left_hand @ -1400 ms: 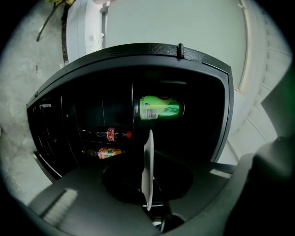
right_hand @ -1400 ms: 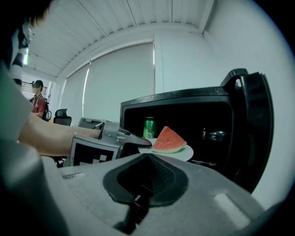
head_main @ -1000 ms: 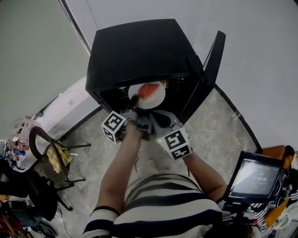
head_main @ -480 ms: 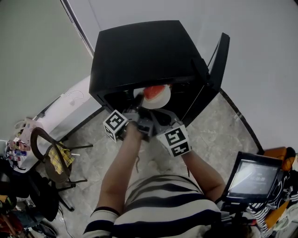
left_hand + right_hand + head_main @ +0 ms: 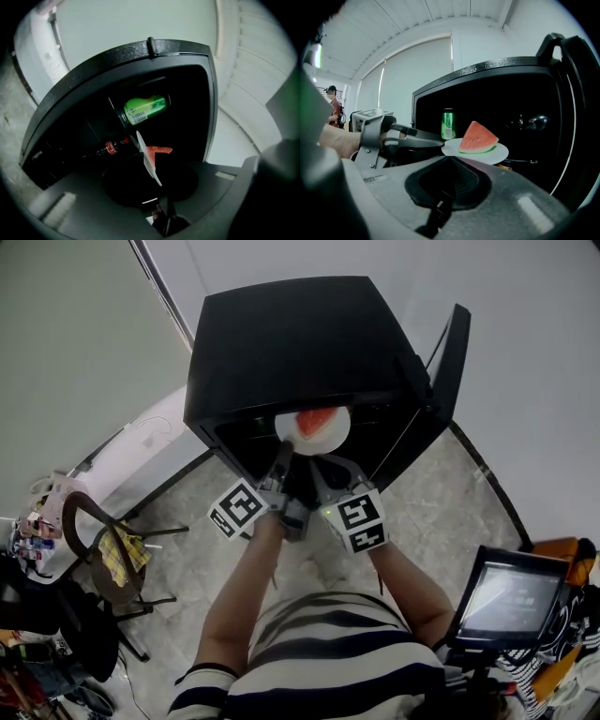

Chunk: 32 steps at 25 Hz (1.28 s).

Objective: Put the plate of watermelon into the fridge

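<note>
— Where is the plate sitting?

— The white plate is hanging level at the open front of the black fridge, partly under its top edge, with the red watermelon wedge lying on it, green rind toward me. It is not resting on a shelf.

— What is gripping it?

— My left tool is pinching the plate's rim. I am holding that tool rolled on its side, so in the left gripper view the plate is showing edge-on between the jaws.

— And the right one?

— My right tool is pointing at the plate's near rim from just below. Its jaws are looking closed with nothing between them. Whether they are touching the plate, I cannot tell.

— What is lying inside?

— A green can is standing behind the plate, and a dark bottle with a red label is lying deeper in.

— The door?

— The fridge door is standing wide open on my right.
</note>
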Each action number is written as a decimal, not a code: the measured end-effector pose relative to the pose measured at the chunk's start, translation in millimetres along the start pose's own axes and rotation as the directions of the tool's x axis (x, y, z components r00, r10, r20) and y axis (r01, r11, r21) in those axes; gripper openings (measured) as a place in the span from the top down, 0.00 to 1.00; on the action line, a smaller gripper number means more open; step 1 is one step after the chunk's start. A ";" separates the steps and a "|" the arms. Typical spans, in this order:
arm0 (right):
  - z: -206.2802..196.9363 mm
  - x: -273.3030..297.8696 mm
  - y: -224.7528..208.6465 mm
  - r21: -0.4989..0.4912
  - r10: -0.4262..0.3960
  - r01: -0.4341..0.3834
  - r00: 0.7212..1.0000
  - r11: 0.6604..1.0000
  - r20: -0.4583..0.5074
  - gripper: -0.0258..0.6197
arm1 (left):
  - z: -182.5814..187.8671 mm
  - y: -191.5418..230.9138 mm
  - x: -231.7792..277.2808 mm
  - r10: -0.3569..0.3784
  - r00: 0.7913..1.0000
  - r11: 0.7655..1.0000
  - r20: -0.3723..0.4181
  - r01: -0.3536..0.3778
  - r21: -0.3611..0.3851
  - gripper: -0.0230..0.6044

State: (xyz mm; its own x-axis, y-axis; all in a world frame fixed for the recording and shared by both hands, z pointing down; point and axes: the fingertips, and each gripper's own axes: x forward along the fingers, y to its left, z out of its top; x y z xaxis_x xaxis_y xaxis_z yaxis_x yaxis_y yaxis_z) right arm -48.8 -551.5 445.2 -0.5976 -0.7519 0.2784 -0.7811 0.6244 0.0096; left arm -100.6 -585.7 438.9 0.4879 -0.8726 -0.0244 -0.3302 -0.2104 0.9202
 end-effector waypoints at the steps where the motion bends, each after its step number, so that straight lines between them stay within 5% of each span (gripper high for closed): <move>1: -0.8 0.0 -0.5 0.003 -0.002 0.002 1.000 1.000 0.000 0.96 | -2.2 -0.8 -3.4 0.003 1.000 0.999 0.001 -0.003 0.053 0.85; 3: -0.5 0.1 -1.4 0.012 -0.004 0.004 1.000 1.000 0.006 0.96 | -5.9 -3.6 -7.0 0.005 1.000 0.986 0.007 -0.006 0.164 0.96; 5: 0.1 0.3 -1.5 0.022 -0.002 0.002 1.000 1.000 0.015 0.96 | -10.5 -12.3 -6.4 -0.015 1.000 0.955 -0.002 0.015 0.296 0.96; 9: 1.2 1.2 -1.4 0.002 -0.003 0.003 1.000 1.000 0.019 0.96 | -25.4 -36.3 -3.9 -0.057 0.996 0.813 -0.064 0.084 0.576 0.96; 12: 4.1 2.0 -1.7 0.003 -0.004 0.004 0.999 1.000 0.034 0.96 | -32.2 -37.0 -4.1 -0.058 0.995 0.742 -0.080 0.097 0.663 0.96; 22: 7.4 9.8 -11.2 -0.019 0.002 0.000 0.994 1.000 0.112 0.96 | -26.6 -25.7 4.3 -0.110 0.993 0.667 -0.046 0.107 0.737 0.96; 32: 10.1 16.9 -23.4 -0.047 -0.002 0.010 0.985 0.999 0.173 0.96 | -31.8 -27.0 19.4 -0.157 0.987 0.615 -0.036 0.126 0.778 0.96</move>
State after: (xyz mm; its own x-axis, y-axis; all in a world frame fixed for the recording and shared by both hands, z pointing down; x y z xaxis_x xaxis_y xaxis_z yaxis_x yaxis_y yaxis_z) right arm -42.5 -580.9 440.0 -0.6184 -0.7785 0.1076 -0.7778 0.6258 0.0578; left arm -56.5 -583.0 426.0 0.5625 -0.8121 -0.1549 -0.7702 -0.5829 0.2588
